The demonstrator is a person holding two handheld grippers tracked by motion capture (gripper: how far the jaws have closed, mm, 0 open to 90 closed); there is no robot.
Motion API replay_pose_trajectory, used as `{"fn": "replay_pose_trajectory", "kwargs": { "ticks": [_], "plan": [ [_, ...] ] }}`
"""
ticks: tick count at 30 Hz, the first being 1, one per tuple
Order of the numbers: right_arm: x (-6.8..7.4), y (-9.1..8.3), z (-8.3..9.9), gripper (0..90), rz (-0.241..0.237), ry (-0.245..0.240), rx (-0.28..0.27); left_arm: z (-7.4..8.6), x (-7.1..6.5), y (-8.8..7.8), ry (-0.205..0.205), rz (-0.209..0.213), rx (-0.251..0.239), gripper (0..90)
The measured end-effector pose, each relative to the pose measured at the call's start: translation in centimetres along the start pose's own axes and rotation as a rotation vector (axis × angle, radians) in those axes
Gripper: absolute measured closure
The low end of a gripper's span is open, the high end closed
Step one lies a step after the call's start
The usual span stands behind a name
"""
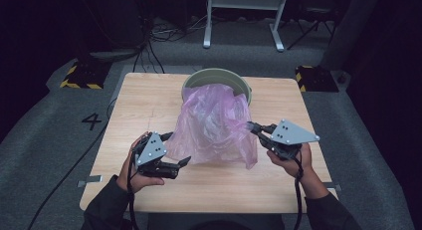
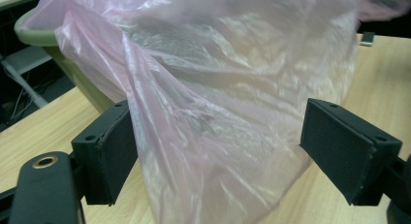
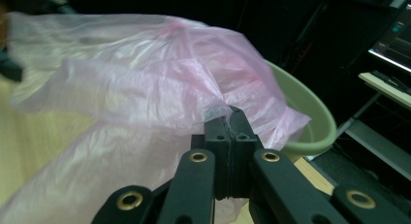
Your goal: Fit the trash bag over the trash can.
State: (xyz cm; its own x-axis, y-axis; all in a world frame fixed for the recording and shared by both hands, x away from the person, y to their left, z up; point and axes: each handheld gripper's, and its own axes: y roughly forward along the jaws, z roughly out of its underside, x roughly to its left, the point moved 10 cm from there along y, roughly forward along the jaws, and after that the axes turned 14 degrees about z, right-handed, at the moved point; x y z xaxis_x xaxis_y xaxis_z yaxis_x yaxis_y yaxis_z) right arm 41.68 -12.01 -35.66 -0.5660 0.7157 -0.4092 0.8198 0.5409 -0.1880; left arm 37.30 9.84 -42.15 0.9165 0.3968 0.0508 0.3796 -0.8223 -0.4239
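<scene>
On the wooden table, a pink plastic bag drapes from a green bucket. The right gripper is clamped on the bag's edge; the left gripper stands wide apart, film between its jaws untouched.

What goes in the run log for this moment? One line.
right gripper: shut on bag edge | left gripper: open, bag between jaws, unpinched | bag: draped from bin onto table
</scene>
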Motion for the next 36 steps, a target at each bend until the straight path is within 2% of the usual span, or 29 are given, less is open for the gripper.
{"fn": "replay_pose_trajectory", "kwargs": {
  "ticks": [3, 5, 6, 9, 10, 12, 13, 15, 17, 18, 19, 20, 22, 23, 25, 28, 29, 33, 34, 35, 36],
  "plan": [
    [-0.9, 0.7, -0.4, 90.0, 0.022, 0.01, 0.014, 0.3, -0.3, 0.2, 0.012, 0.025, 0.024, 15.7],
    [-1.1, 1.0, -0.5, 90.0, 0.021, 0.015, 0.021, 0.3, -0.1, 0.4, 0.014, 0.019, 0.032, 15.7],
    [-1.5, 1.4, -0.5, 90.0, 0.025, 0.024, 0.034, 0.4, 0.3, 0.6, 0.03, 0.013, 0.043, 17.8],
    [-2.0, 2.1, -0.5, 89.9, 0.011, 0.042, 0.05, 0.5, 1.5, 1.2, 0.066, -0.018, 0.09, 30.3],
    [-2.2, 2.3, -0.5, 89.9, 0.008, 0.044, 0.053, 0.6, 2.0, 1.4, 0.071, -0.016, 0.107, 36.7],
    [-2.5, 2.7, -0.6, 89.7, 0.008, 0.05, 0.06, 0.8, 3.1, 1.6, 0.066, -0.046, 0.128, 48.4],
    [-2.5, 2.7, -0.6, 89.7, 0.008, 0.05, 0.06, 0.8, 3.1, 1.6, 0.066, -0.046, 0.128, 59.0],
    [-3.4, 3.3, -0.4, 89.5, 0.019, 0.055, 0.074, 0.4, 4.1, 1.5, 0.088, -0.041, 0.116, 73.1],
    [-3.7, 3.5, -0.4, 89.4, 0.018, 0.064, 0.081, 0.2, 4.3, 1.4, 0.09, -0.041, 0.101, 83.6],
    [-4.8, 4.1, -0.2, 89.2, 0.039, 0.075, 0.098, -0.4, 4.8, 0.9, 0.082, -0.034, 0.065, 86.7],
    [-4.8, 4.1, -0.2, 89.2, 0.039, 0.075, 0.098, -0.4, 4.8, 0.9, 0.082, -0.034, 0.065, 88.5],
    [-5.7, 4.8, 0.1, 88.9, 0.032, 0.107, 0.124, -1.1, 5.2, 0.4, 0.063, -0.03, 0.013, 89.3],
    [-6.8, 5.6, 0.3, 88.9, 0.058, 0.121, 0.141, -1.8, 5.6, -0.1, 0.045, -0.029, -0.028, 89.6],
    [-6.8, 5.6, 0.3, 88.9, 0.058, 0.121, 0.141, -1.8, 5.6, -0.1, 0.045, -0.029, -0.028, 89.6],
    [-7.5, 6.5, 0.6, 88.2, 0.061, 0.142, 0.166, -2.3, 6.1, -0.7, 0.024, -0.032, -0.067, 89.6],
    [-8.5, 8.0, 1.3, 86.9, 0.082, 0.158, 0.206, -2.9, 7.1, -1.1, -0.004, -0.038, -0.104, 89.6],
    [-8.8, 8.8, 1.6, 86.5, 0.076, 0.165, 0.224, -3.2, 7.7, -1.2, -0.02, -0.038, -0.118, 89.6],
    [-9.3, 10.1, 2.3, 86.0, 0.08, 0.198, 0.252, -3.4, 8.7, -1.2, -0.049, -0.049, -0.136, 89.5],
    [-9.4, 10.3, 2.5, 86.1, 0.083, 0.2, 0.258, -3.3, 9.5, -0.9, -0.057, -0.076, -0.123, 88.7],
    [-9.4, 10.3, 2.5, 86.1, 0.083, 0.2, 0.258, -3.3, 9.5, -0.9, -0.057, -0.076, -0.123, 84.6],
    [-9.7, 10.6, 2.8, 87.0, 0.09, 0.215, 0.258, -2.9, 10.3, -0.6, -0.088, -0.112, -0.107, 76.2]
  ]
}}
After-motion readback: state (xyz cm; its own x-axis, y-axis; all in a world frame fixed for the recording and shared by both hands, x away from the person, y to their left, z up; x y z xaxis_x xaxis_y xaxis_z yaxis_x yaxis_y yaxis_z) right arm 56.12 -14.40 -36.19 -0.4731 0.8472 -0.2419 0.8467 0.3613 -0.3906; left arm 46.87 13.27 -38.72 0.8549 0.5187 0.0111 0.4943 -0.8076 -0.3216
